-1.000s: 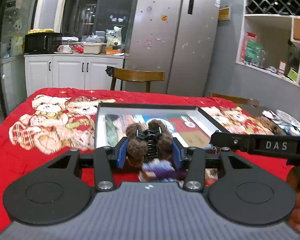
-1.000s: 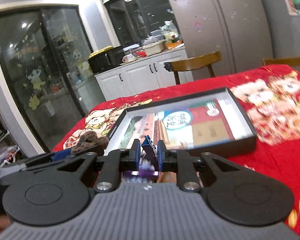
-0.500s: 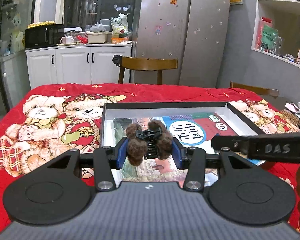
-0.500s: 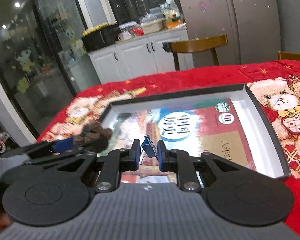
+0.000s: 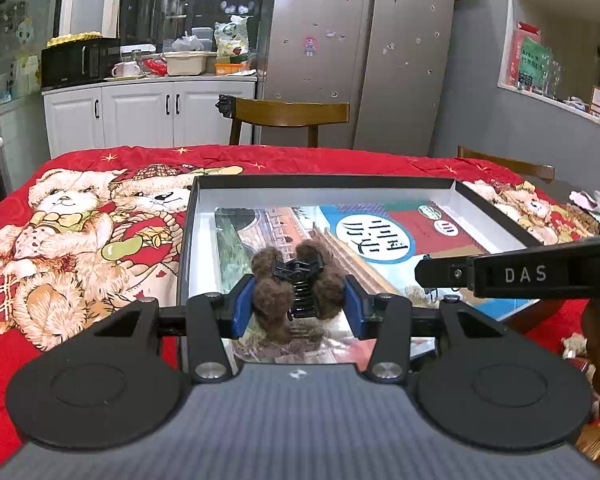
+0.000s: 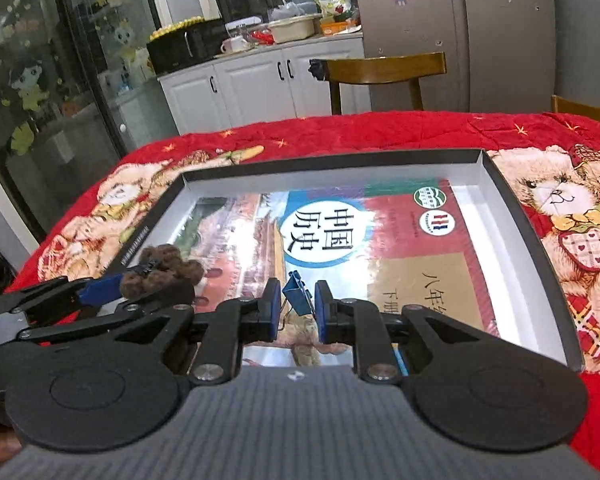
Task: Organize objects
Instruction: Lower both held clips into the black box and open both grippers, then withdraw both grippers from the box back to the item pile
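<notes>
**Both grippers carrying small items over the box**

Left wrist view is showing the left gripper [image 5: 299, 298] clamping a fuzzy brown hair claw [image 5: 298, 284] between its blue pads, the black spring of the claw facing the camera and the furry lobes bulging above the fingers. The jaws are standing partway apart only because the claw is filling the gap. Just beyond and below the fingertips, the shallow black box [image 5: 496, 208] is lying on the red bear-print blanket [image 5: 80, 240], with a glossy textbook [image 5: 380, 236] resting flat inside it. To this gripper's right, the other tool is reaching in as a dark bar across the view.

Right wrist view is showing the right gripper [image 6: 296, 308] pinching a blue binder clip [image 6: 297, 298], its jaws nearly together since the clip is thin. The clip is sitting upright between the pads, its wire handles trailing toward the camera. Ahead of the fingertips, the book's cover is filling most of the box floor; to this gripper's left, the left tool and its brown claw are hovering over the box's near corner.

Both tools are tilting downward toward the box, which suggests the small items are being brought there for storing on or beside the book. Holding each item by its narrow middle is probably keeping it steady for a clean drop once the jaws part.
</notes>
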